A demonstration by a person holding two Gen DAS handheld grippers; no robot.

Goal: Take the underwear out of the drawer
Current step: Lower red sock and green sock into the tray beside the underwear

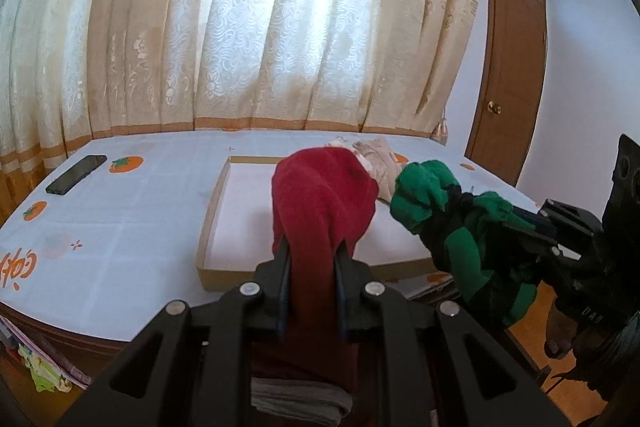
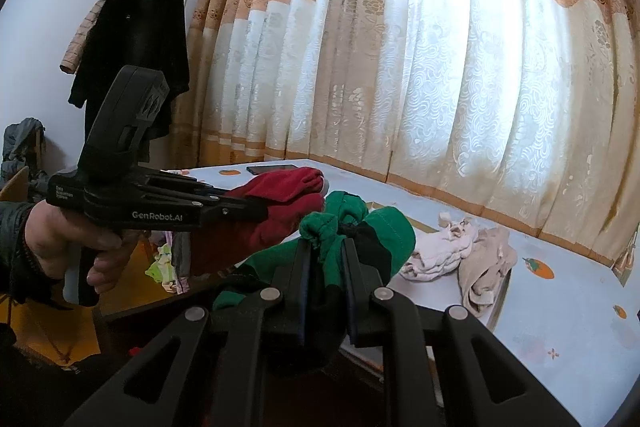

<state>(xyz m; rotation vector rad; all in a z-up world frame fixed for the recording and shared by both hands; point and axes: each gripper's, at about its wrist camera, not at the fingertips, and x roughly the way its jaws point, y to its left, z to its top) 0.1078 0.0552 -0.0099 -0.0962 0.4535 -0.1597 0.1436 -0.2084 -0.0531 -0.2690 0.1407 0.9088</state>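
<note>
Now my left gripper (image 1: 311,259) clamped on red fabric underwear (image 1: 320,195), right gripper (image 2: 326,259) clamped on green-and-black fabric underwear (image 2: 360,227), above shallow cardboard tray (image 1: 212,211).

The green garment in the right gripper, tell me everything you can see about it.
The green garment is soft knit-looking cloth in bright green with black panels and a gathered, bunched top edge. It is crumpled, not folded, and hangs in the air, pinched between the right gripper fingers, which are shut on it. Its loose end droops below them. It is held above the near edge of the cloth-covered table, right beside the red garment in the left gripper; whether the two touch is unclear.
</note>
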